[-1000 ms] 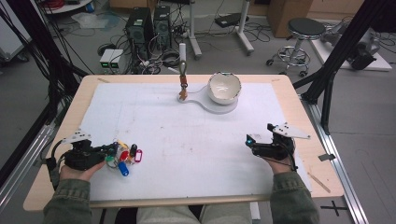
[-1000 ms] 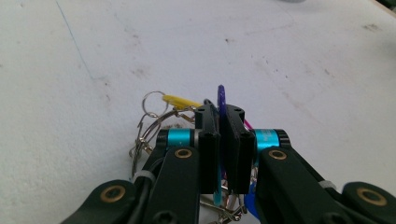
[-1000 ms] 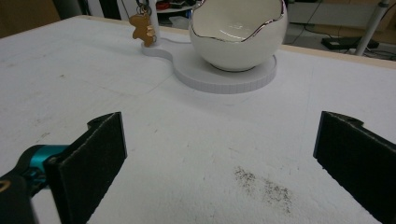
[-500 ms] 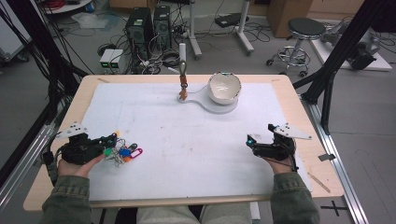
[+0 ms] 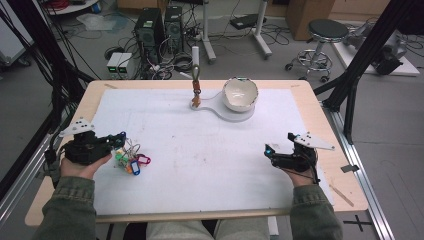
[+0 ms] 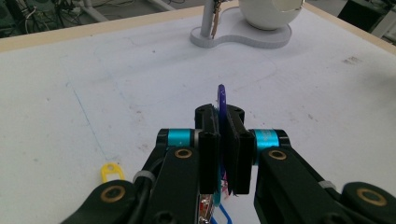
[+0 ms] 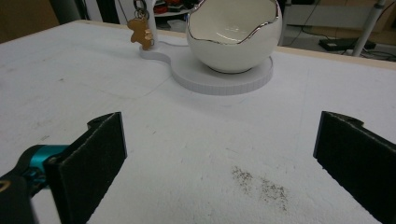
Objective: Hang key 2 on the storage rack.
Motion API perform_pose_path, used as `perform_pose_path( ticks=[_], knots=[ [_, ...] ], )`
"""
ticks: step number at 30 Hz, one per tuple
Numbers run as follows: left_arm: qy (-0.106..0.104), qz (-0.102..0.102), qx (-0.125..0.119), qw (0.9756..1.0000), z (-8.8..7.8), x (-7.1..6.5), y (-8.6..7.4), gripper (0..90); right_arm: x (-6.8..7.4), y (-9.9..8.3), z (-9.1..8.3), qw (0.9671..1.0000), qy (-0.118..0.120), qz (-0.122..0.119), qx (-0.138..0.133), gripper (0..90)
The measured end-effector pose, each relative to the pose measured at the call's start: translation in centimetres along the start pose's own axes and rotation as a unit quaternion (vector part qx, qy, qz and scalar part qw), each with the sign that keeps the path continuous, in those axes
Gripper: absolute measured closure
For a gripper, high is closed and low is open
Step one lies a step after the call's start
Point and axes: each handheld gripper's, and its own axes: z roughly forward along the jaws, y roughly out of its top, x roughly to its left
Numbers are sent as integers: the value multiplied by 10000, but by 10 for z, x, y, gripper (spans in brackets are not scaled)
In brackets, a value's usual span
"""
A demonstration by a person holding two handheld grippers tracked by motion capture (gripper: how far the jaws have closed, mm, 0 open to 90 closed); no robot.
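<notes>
A bunch of coloured key tags (image 5: 132, 160) hangs at the table's left, its lower tags by the white mat. My left gripper (image 5: 119, 140) is shut on a purple tag (image 6: 222, 100) of that bunch, which stands edge-on between the black pads; in the left gripper view my left gripper (image 6: 224, 140) has a yellow tag (image 6: 111, 171) below it to the left. My right gripper (image 5: 268, 151) rests low at the right side of the mat. The right gripper view shows my right gripper (image 7: 224, 154) open wide, with nothing between its pads.
At the back centre a white eggshell-shaped bowl (image 5: 240, 93) sits on a white stand base (image 5: 220, 105), whose post carries a brown bear charm (image 5: 196, 91). A white mat (image 5: 210, 160) covers most of the wooden table (image 5: 350, 185).
My left gripper has risen and drawn back to the left, taking the bunch of key tags up with it. The right gripper has stayed put.
</notes>
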Motion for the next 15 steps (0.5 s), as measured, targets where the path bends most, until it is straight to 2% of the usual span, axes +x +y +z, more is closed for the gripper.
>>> perform_pose_path(
  ticks=[8, 15],
  knots=[
    [4, 144, -80, 9999, 3, -3, 20, 846, -1, 0, -1, 10000, -16, -18, -20, 16],
    [57, 180, -190, 9996, 7, -3, 38, 846, -2, 0, -2, 10000, -43, 23, -68, 16]
  ],
)
